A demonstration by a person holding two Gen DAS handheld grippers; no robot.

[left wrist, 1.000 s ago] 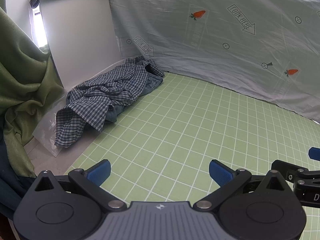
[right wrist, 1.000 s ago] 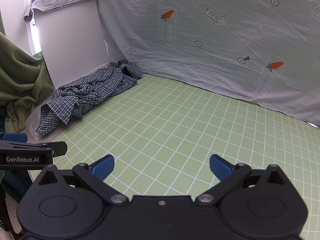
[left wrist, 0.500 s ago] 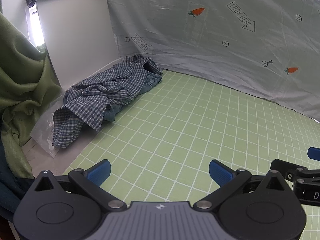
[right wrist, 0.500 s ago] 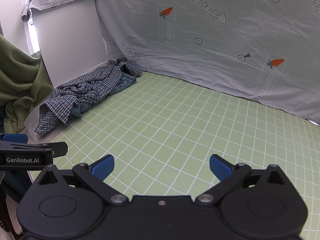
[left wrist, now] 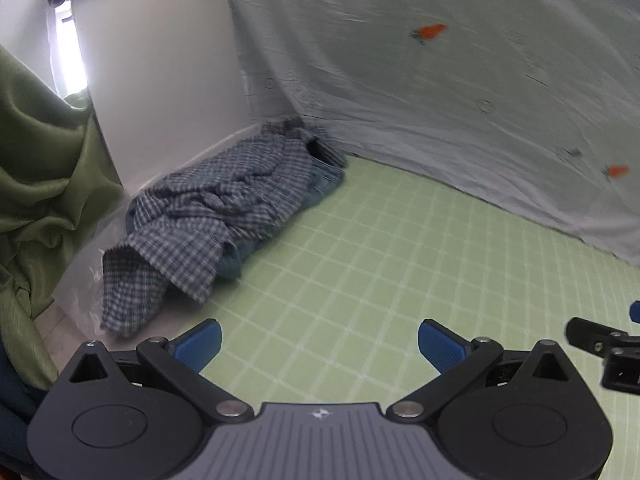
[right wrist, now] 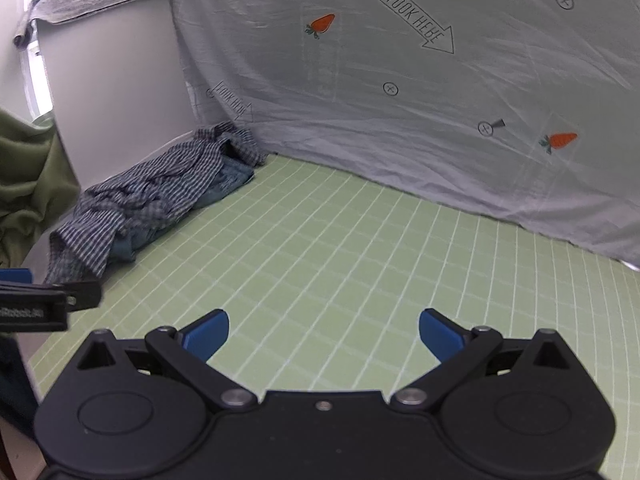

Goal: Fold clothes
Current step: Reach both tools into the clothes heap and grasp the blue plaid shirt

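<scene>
On the green grid mat point(left wrist: 400, 248), your left gripper point(left wrist: 319, 344) and right gripper point(right wrist: 324, 330) gape empty; grab the crumpled plaid shirt point(left wrist: 224, 196) carelessly and the denim garment point(left wrist: 320, 184) beneath may drag along.

The left wrist view is smeared by motion, so the prints on the grey sheet point(left wrist: 460, 92) cannot be read there. A blue garment point(left wrist: 320, 184) lies mostly buried under the checked shirt point(left wrist: 224, 200), only its edges showing. The right gripper point(left wrist: 608, 352) is cut by that view's edge, and the green curtain point(right wrist: 24, 176) runs out of frame.
</scene>
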